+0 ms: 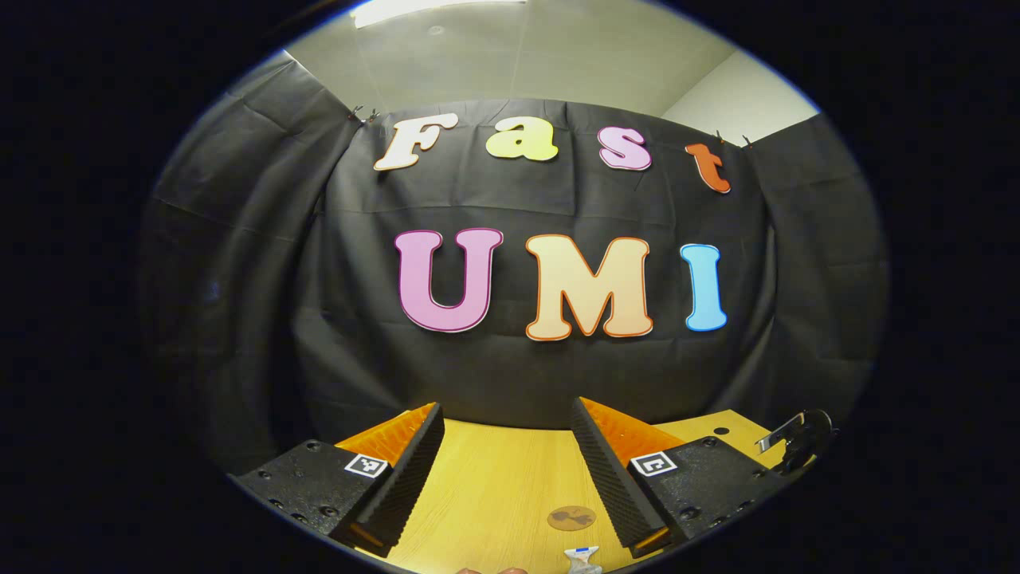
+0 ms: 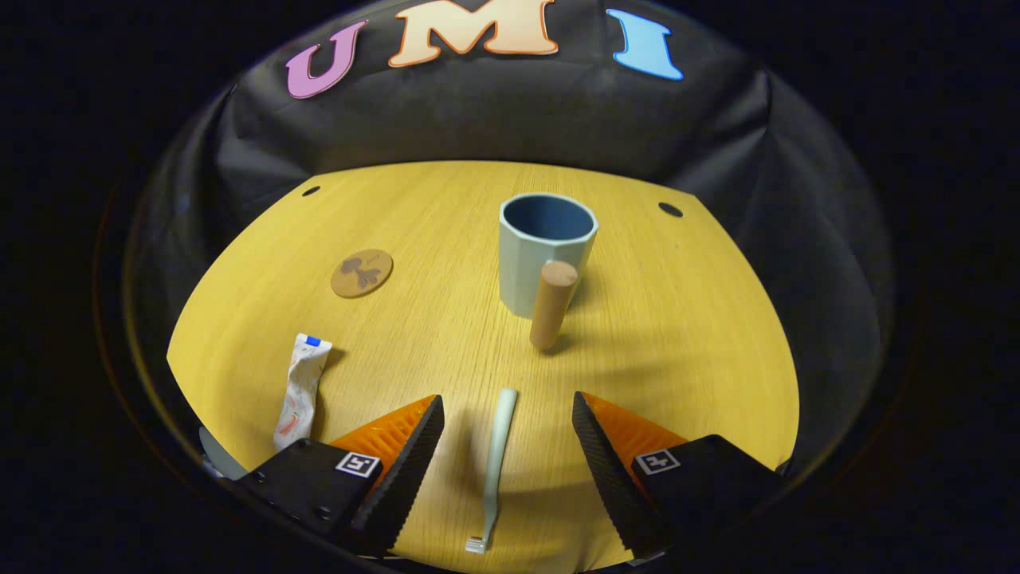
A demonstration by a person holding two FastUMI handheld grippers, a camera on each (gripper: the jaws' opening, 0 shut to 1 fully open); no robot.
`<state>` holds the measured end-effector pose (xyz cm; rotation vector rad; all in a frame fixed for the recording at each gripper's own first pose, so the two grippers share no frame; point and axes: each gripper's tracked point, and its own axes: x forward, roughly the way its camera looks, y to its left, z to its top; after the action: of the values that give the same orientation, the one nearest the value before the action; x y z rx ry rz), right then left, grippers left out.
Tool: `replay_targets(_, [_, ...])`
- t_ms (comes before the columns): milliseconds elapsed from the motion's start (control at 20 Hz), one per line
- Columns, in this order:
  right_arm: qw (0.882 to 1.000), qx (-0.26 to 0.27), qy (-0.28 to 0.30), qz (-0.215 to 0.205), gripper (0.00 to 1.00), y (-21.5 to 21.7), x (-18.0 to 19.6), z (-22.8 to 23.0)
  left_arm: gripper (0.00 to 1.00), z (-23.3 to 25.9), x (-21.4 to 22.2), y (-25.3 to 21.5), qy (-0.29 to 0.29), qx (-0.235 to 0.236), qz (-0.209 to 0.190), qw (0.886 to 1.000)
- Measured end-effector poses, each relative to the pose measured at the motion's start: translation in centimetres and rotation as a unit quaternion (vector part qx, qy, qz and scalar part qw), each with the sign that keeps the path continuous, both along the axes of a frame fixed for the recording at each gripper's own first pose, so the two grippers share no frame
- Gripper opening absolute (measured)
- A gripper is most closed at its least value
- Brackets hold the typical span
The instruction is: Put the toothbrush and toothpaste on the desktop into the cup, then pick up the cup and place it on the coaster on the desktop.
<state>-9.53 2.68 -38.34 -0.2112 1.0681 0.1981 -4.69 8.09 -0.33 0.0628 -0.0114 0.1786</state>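
Right gripper [image 2: 506, 414]: jaws released, wide apart, holding nothing. The toothbrush [image 2: 494, 458] lies flat on the desktop [image 2: 677, 335] between the fingers, touching neither; its handle runs toward 12 o'clock, its bristle end toward 6.

Cup [image 2: 546, 251]: upright at 12 o'clock beyond the toothbrush, apparently empty, with a wooden peg-like handle [image 2: 552, 303] on its near side.

Toothpaste [image 2: 301, 389]: flat on the desktop at 9 o'clock, just outside the left finger.

Coaster [image 2: 362, 273]: at 10 o'clock, well apart from the cup, nothing on it.

Left gripper [image 1: 506, 458]: jaws released and empty, aimed level at the booth wall. The coaster [image 1: 571, 518] sits at 6 o'clock between the fingers; the toothpaste cap end [image 1: 582, 558] is nearer still.

Step in hand, as judged: the first pickup, the toothbrush. Next move calls for lowering the right gripper until the fingers flank the thin handle, then closing squarely; the handle lies low on the wood, so the grip must reach nearly to the surface.

View differences: the right gripper view gives the cup and toothbrush. The left gripper view gives a dark metal fixture [image 1: 801, 438] at the table's 3 o'clock edge.
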Motion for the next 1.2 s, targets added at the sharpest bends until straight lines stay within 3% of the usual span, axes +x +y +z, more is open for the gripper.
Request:
replay_targets(250, [0.998, -0.018, 0.062, 0.0, 0.96, -0.5, -1.5, -2.2, 0.94, -0.8, 0.1, 0.9, 0.009, -0.002, 0.01, 1.0])
replay_targets(400, [0.995, -0.007, 0.102, 0.0, 0.88, -0.2, -2.2, -2.8, 0.94, -1.2, 0.2, 1.2, 0.017, -0.006, 0.013, 1.0])
replay_targets(550, [0.992, -0.014, 0.125, 0.009, 0.62, -0.2, -2.3, -3.0, 0.94, -2.0, 0.2, 1.4, 0.025, -0.011, 0.014, 1.0])
replay_targets(700, [0.988, -0.022, 0.154, 0.014, 0.52, -0.4, -2.5, -3.1, 0.94, -2.8, 0.3, 1.1, 0.038, -0.01, 0.009, 0.999])
replay_targets(750, [0.986, -0.021, 0.163, 0.012, 0.41, -0.4, -2.6, -3.1, 0.94, -2.9, 0.4, 0.9, 0.039, -0.01, 0.004, 0.999])
replay_targets(800, [0.985, -0.019, 0.171, 0.011, 0.35, -0.4, -2.5, -3.1, 0.94, -3.1, 0.6, 0.6, 0.041, -0.009, 0.0, 0.999])
replay_targets(900, [0.984, -0.022, 0.175, 0.007, 0.34, -0.8, -2.2, -3.1, 0.94, -3.9, 0.7, 0.1, 0.051, -0.005, -0.007, 0.999])
replay_targets(1000, [0.984, -0.011, 0.178, -0.001, 0.1, -0.7, -2.0, -3.1, 0.95, -5.2, 0.9, -0.5, 0.069, -0.005, -0.017, 0.997])
replay_targets(1200, [0.983, -0.002, 0.183, -0.006, 0.12, -0.8, -2.0, -3.1, 0.95, -8.2, 0.8, -1.7, 0.111, -0.008, -0.034, 0.993])
